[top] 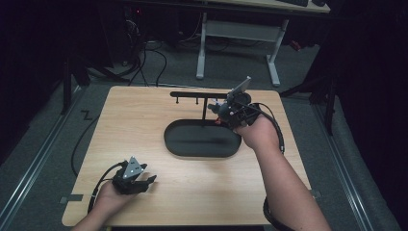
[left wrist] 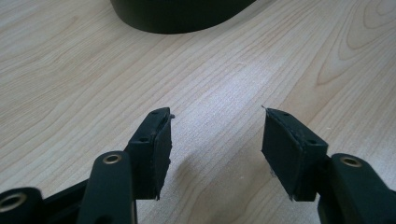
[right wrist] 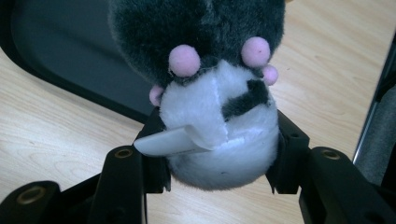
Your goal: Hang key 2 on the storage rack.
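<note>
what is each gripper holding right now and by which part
The right gripper holds a grey and white plush toy by its white end, jaws on both sides. The left gripper holds nothing.

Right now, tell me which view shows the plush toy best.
The right gripper view: the plush toy sits close up between the right gripper's pads, its grey and white fur and pink dots plain. In the high view it is a small dark shape at that gripper. The left gripper view looks at the table.

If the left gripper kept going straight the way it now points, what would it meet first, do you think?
Probably the black oval tray. The left gripper is open over bare table, with the tray's rim ahead of its jaws, though depth is hard to judge.
</note>
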Tool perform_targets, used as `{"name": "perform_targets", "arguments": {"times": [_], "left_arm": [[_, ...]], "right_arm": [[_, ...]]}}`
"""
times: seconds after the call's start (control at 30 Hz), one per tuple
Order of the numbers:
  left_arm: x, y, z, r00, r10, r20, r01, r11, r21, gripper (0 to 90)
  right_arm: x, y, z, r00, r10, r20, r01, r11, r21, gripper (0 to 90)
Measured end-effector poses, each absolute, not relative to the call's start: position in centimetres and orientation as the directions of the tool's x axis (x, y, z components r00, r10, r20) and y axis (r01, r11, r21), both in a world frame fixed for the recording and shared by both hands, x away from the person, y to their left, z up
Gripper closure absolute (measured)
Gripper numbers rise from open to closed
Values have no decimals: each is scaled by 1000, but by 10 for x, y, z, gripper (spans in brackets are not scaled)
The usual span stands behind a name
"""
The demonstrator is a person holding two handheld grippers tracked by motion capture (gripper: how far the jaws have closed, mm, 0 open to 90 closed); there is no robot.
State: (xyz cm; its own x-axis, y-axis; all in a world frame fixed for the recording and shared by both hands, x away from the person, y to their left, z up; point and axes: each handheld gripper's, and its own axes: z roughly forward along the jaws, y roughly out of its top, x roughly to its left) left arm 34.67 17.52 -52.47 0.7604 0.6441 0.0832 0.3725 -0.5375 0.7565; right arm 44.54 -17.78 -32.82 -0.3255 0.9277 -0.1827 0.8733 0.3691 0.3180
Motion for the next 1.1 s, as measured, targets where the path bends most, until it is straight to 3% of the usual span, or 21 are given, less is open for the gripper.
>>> {"name": "perform_targets", "arguments": {"times": [0.33, 0.7, 1.1], "left_arm": [[347, 174, -525, 765, 639, 83, 371, -542, 754, 427], [347, 174, -526, 769, 635, 81, 374, -548, 748, 427], [346, 173, -526, 775, 626, 80, 373, -556, 743, 427]], "right_arm": [[451, -168, -362, -363, 916, -168, 879, 397, 263, 507], [460, -163, -383, -360, 925, -125, 884, 381, 270, 487], [459, -162, -383, -351, 932, -92, 879, 362, 309, 327]]}}
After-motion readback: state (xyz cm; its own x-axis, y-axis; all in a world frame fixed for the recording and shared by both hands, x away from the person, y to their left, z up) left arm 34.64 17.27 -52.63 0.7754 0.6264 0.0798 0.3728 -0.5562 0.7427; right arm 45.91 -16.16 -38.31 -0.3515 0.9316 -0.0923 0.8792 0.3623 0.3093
